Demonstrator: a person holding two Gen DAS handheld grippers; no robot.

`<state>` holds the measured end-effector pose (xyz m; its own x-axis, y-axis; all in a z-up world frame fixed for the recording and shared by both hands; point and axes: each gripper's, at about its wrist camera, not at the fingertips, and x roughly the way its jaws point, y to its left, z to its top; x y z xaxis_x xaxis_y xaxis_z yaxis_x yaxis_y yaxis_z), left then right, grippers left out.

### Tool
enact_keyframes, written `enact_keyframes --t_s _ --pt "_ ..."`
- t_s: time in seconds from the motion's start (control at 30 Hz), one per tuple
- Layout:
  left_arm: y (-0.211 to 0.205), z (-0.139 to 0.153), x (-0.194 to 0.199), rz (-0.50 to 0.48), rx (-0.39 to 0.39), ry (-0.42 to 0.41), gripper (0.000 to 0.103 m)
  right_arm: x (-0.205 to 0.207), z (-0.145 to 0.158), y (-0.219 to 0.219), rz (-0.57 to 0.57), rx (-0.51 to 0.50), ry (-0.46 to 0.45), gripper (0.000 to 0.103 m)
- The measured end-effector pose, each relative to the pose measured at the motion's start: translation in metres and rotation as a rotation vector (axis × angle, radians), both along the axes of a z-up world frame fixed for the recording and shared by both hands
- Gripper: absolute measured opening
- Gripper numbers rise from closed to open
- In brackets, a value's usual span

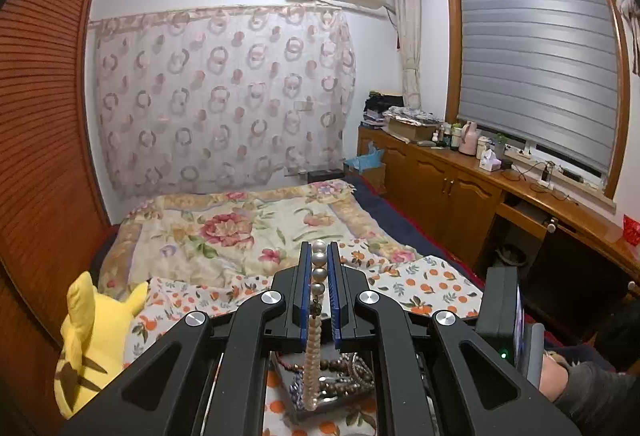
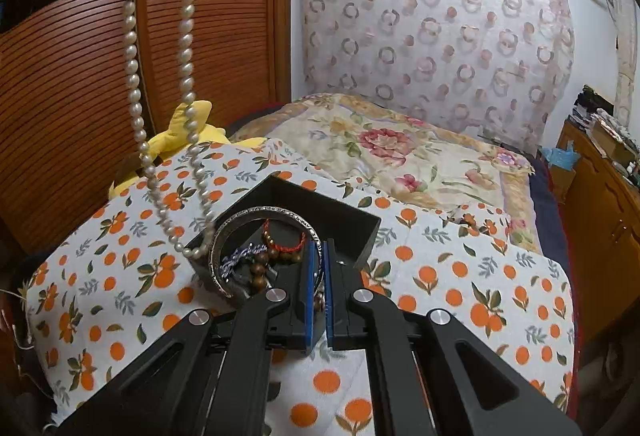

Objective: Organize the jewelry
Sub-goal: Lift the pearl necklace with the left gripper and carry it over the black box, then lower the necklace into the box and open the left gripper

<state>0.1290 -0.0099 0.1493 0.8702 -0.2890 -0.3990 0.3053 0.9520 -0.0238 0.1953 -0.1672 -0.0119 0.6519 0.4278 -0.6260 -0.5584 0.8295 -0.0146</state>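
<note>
Your black tray [image 2: 362,232] sits on the orange-print cloth [image 2: 460,276] on the bed, directly beneath both tools. Your left gripper [image 1: 319,256], clenched on the pearl necklace [image 2: 134,76], hangs it vertically, its bottom loop touching the tray's near-left corner. Your right gripper [image 2: 318,256] is pinched on the engraved silver bangle [image 2: 224,244], tilted up above 2 wooden bead strands [image 2: 264,264]
</note>
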Motion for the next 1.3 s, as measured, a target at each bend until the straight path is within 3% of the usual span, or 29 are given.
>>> enact_keyframes --t_s 0.13,0.4,0.6,1.1,1.13,1.2,1.3 --pt "-0.005 -0.012 0.018 0.002 0.011 0.030 0.007 0.014 -0.007 0.005 0.004 -0.002 0.015 0.005" --pt "-0.001 -0.070 0.063 0.016 0.010 0.157 0.007 0.041 -0.033 0.015 0.026 -0.015 0.064 0.010" --pt "0.002 -0.106 0.083 0.018 0.021 0.227 0.007 0.046 -0.034 0.017 0.041 0.015 0.068 0.010" --pt "-0.003 -0.135 0.091 0.003 0.048 0.273 0.008 0.023 -0.029 0.003 0.043 0.010 0.070 0.010" --pt "-0.004 -0.136 0.092 0.004 0.049 0.276 0.010 0.022 -0.030 0.003 0.040 0.009 0.070 0.010" --pt "-0.003 -0.137 0.090 0.010 0.044 0.279 0.030 0.018 -0.029 0.001 0.033 0.012 0.071 0.010" --pt "-0.002 -0.137 0.082 0.015 0.044 0.272 0.040 0.008 -0.028 -0.004 0.023 0.021 0.070 0.010"
